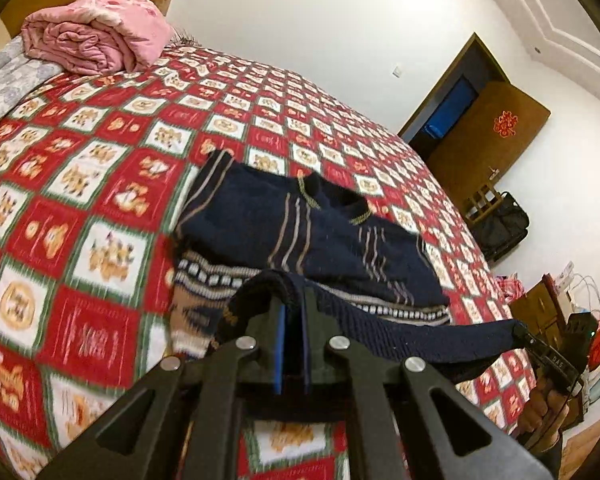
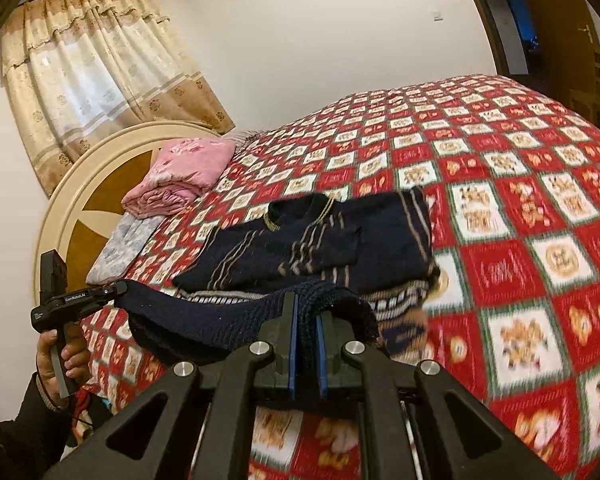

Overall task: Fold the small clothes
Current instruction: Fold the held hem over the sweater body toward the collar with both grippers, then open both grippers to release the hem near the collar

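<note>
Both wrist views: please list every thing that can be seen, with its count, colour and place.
sweater: one, navy with tan stripes, on the bedspread, its hem lifted between both grippers.
bedspread: one, red and white checks, covering the bed.
quilt: one, pink, folded, by the headboard.
headboard: one, cream and brown, round, under the curtain.
curtain: one, beige, on the wall.
door: one, brown, open, beyond the bed.
left gripper: one, black with blue pads, shut on the hem's left end.
right gripper: one, black with blue pads, shut on the hem's right end.
</note>
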`<state>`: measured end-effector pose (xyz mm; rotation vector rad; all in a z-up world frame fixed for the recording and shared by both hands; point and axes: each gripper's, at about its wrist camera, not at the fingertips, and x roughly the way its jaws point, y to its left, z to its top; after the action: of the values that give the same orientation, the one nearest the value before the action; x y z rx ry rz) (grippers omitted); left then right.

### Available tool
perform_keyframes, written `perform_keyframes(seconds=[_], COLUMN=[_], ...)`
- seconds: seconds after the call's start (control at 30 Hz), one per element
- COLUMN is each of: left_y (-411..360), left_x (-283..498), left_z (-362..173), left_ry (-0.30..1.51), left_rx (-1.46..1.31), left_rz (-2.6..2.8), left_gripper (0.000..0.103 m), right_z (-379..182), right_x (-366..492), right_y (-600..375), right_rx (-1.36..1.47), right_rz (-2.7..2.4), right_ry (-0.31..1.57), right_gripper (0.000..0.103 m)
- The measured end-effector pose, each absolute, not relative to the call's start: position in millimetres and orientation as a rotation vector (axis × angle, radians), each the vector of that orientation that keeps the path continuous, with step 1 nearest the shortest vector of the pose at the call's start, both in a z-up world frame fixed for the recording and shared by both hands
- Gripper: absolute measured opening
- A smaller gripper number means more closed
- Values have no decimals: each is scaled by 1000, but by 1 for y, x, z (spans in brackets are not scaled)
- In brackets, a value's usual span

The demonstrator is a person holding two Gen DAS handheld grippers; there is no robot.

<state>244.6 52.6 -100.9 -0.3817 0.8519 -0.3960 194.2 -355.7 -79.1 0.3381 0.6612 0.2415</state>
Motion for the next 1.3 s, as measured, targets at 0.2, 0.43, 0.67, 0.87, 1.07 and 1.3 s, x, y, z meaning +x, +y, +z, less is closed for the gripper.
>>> perform_keyframes(seconds=[0.2, 0.43, 0.67, 0.87, 1.07, 1.3], left_y=[44, 35, 26, 26, 29, 38], left_x=[290, 350, 392, 427, 459, 462], left_z=[-100, -119, -127, -141, -167, -189], left_ry=[861, 927, 961, 994, 1033, 1109], left_rx=[-389, -425, -435, -450, -483, -525], left_rz=[-393, -374, -361, -333, -291, -250], left_gripper=[7, 7, 7, 7, 8, 24], right_z=[-79, -91, -105, -129, -160, -163], right_x=[245, 308, 360, 406, 456, 456], right_y=[-364, -373, -379, -392, -399, -412], right_rx=[331, 347, 347, 352, 395, 355], right_rz=[209, 186, 175, 154, 155, 59], right_ry=[694, 732, 772, 821, 898, 862], right_gripper=[7, 7, 7, 7, 9, 58])
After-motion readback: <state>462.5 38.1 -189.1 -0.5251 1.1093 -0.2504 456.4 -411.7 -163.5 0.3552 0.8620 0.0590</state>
